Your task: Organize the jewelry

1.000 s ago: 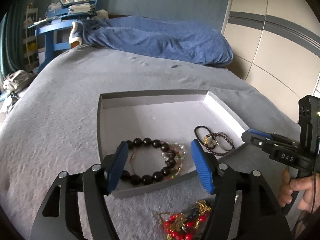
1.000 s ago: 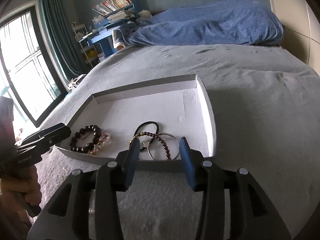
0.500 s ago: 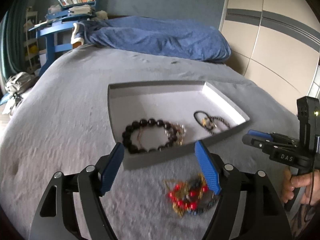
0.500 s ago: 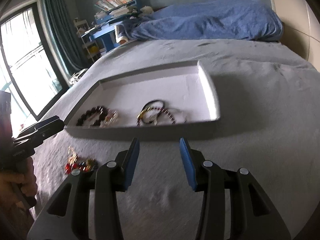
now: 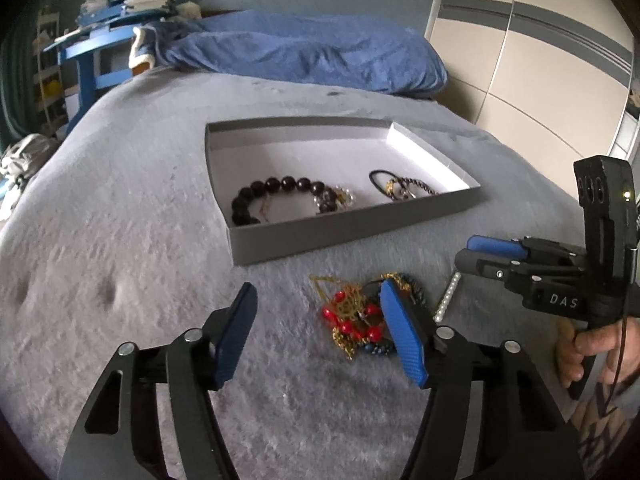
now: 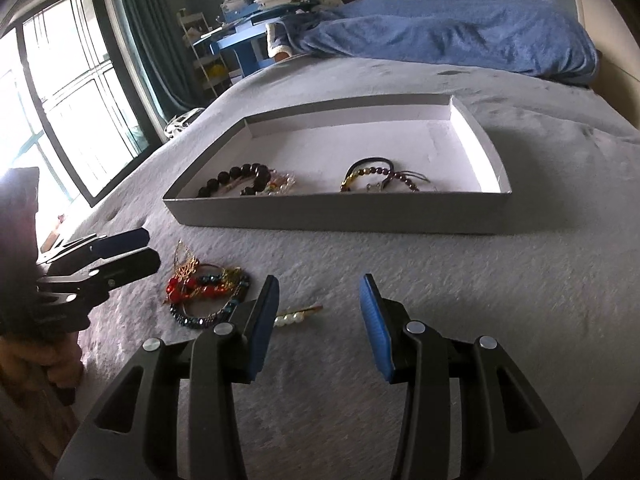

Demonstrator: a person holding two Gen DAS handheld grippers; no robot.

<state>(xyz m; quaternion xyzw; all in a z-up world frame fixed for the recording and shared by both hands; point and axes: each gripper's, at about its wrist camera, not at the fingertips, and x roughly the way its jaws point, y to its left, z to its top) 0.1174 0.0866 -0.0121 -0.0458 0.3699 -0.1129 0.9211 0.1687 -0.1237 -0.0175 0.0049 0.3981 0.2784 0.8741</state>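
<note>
A shallow grey box (image 5: 340, 228) (image 6: 340, 216) with a white inside lies on the grey bedspread. It holds a black bead bracelet (image 5: 276, 192) (image 6: 236, 178) and a dark bracelet with a hair tie (image 5: 400, 186) (image 6: 380, 176). In front of the box a tangled pile of red, gold and blue jewelry (image 5: 352, 312) (image 6: 204, 288) lies on the bed, with a pearl hair clip (image 5: 448, 296) (image 6: 298, 314) beside it. My left gripper (image 5: 318, 292) (image 6: 132, 248) hangs just short of the pile; its jaws are closing and grip nothing. My right gripper (image 6: 319, 280) (image 5: 480, 252) is open over bare bedspread near the clip.
A blue blanket (image 5: 300, 52) lies across the far end of the bed. A blue desk with books (image 5: 100, 40) stands at the back left, a window (image 6: 60, 100) to the left, a wardrobe (image 5: 540, 60) to the right. A hand (image 5: 588, 340) holds the right gripper.
Both grippers have drawn back from over the box and sunk a little. The loose pile on the bed has come into full view. The left jaws are slightly narrower than half a second ago.
</note>
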